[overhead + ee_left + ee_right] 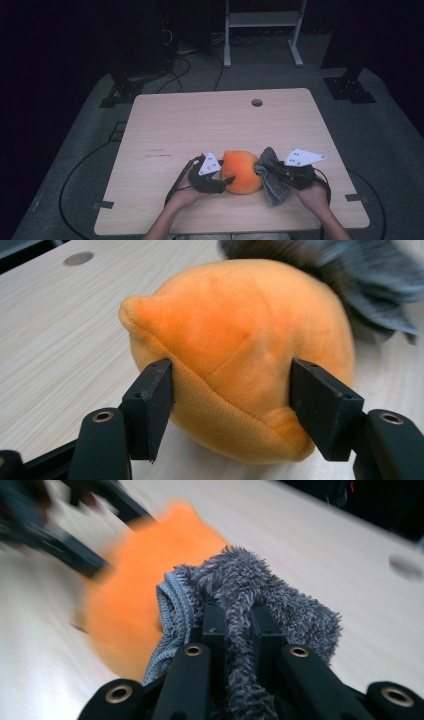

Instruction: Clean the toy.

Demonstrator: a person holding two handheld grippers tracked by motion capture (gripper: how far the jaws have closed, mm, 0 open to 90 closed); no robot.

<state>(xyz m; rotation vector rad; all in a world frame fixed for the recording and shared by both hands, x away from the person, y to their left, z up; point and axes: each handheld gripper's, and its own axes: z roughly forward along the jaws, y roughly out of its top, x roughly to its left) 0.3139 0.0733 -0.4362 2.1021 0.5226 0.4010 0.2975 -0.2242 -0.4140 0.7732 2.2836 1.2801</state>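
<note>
Fingers of the left gripper (226, 181) clamped on either flank of the orange plush fruit (242, 171), resting on the desk (200, 125) near its front edge, pointed tip angled up and away in the left gripper view. Fingers of the right gripper (235, 622) pinched shut on a grey fuzzy cloth (250, 595), pressed against the plush's right side, ready to wipe leftward. No containers present.

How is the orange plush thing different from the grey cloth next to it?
The orange plush is a round, stuffed ball with short smooth pile and stitched seams; the grey cloth is a flat, floppy piece with shaggy pile and a ribbed hem. The plush sits on the table between the left gripper's jaws; the cloth hangs bunched, pinched in the right gripper. Both are soft fabric, and they touch.
</note>
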